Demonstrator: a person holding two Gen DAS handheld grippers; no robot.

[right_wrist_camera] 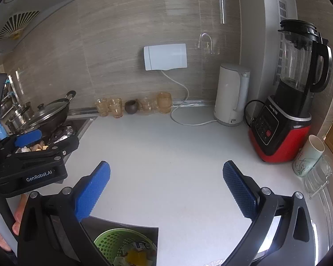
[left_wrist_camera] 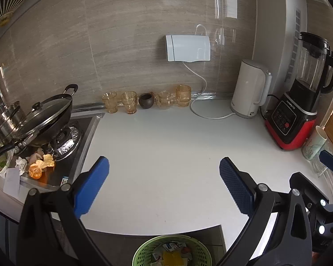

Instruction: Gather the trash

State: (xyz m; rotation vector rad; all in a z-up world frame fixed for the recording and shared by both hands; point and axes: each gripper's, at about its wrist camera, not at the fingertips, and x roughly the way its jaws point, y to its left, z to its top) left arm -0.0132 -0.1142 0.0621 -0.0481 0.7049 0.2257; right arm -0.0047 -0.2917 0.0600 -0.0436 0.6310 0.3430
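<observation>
A heap of trash (left_wrist_camera: 36,165) lies on the stove's front edge at the left: orange peel (left_wrist_camera: 35,171), crumpled tissue (left_wrist_camera: 21,163) and yellow scraps (left_wrist_camera: 48,159). A green bin (left_wrist_camera: 172,251) with wrappers in it stands on the floor below the counter edge; it also shows in the right wrist view (right_wrist_camera: 113,241). My left gripper (left_wrist_camera: 164,182) is open and empty above the white counter (left_wrist_camera: 166,137), right of the trash. My right gripper (right_wrist_camera: 166,187) is open and empty over the counter. The left gripper's body (right_wrist_camera: 33,161) hides most of the trash in the right wrist view.
A black wok with a glass lid (left_wrist_camera: 44,116) sits on the burner beside steel pots (left_wrist_camera: 6,119). Amber glasses (left_wrist_camera: 128,102) and a dark pot (left_wrist_camera: 146,100) line the wall. A white kettle (left_wrist_camera: 249,88), red blender (left_wrist_camera: 299,102), paper cup (left_wrist_camera: 314,146) and cord stand at right.
</observation>
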